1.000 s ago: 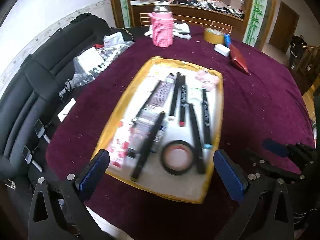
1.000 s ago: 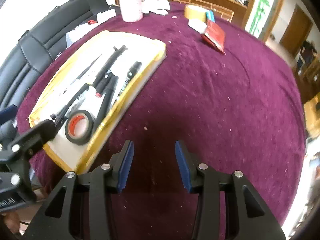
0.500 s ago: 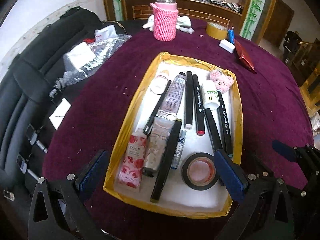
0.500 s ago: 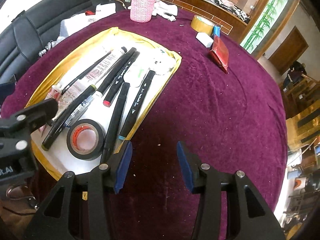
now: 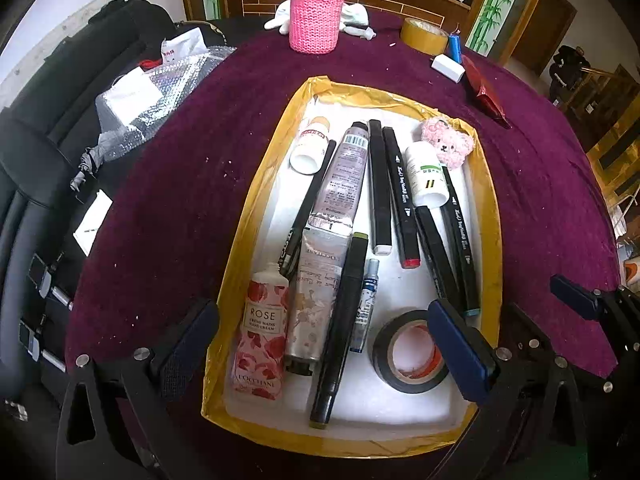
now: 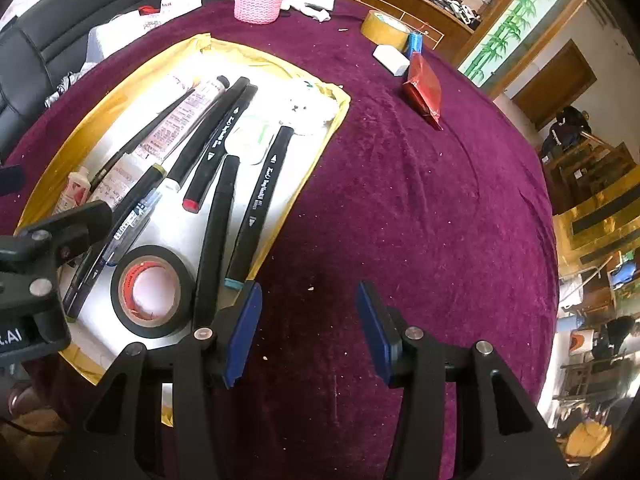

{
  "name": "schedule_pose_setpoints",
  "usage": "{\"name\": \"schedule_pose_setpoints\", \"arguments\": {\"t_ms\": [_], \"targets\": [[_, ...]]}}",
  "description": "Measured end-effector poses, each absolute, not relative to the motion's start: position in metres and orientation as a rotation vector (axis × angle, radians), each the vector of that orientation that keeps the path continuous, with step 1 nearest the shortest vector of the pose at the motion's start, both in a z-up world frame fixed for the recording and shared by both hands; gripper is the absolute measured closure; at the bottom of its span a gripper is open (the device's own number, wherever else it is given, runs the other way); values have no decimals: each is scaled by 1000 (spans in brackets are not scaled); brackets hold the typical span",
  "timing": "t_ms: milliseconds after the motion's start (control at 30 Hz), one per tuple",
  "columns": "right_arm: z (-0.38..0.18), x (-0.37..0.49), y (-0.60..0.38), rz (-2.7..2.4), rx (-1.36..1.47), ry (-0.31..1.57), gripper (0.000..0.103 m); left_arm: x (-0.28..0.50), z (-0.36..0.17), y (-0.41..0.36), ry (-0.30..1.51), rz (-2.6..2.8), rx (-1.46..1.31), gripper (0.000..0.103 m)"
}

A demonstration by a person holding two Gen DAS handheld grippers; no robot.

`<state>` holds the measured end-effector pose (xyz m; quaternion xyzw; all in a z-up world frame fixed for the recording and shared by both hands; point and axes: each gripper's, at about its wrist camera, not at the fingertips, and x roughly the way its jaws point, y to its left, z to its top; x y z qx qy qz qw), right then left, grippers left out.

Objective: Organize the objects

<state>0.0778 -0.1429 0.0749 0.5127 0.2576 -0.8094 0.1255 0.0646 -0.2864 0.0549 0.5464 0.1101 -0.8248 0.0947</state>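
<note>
Markers, tubes and small bottles lie in the yellow-rimmed tray (image 5: pixel 490 184) on the purple-clothed desk (image 6: pixel 400 200). Within the tray, the black tape roll (image 5: pixel 412 350) sits at the near right corner, the rose hand cream tube (image 5: pixel 260 336) at the near left, the pink plush bear (image 5: pixel 448 142) at the far right. Left gripper (image 5: pixel 320 352) hangs over the tray's near end, jaws spread wide and empty. Right gripper (image 6: pixel 308 328) is over bare cloth just right of the tray, jaws parted, holding nothing.
</note>
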Motion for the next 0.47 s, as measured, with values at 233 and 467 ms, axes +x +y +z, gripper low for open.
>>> {"name": "schedule_pose_setpoints", "arguments": {"t_ms": [233,467], "targets": [[72,78,-144,-2365,1503,773,55,59,47,-286,344,-2451,1664,1],[72,79,-140,-2360,1515,749,55,62,51,-283,323,-2453,1643,1]]}}
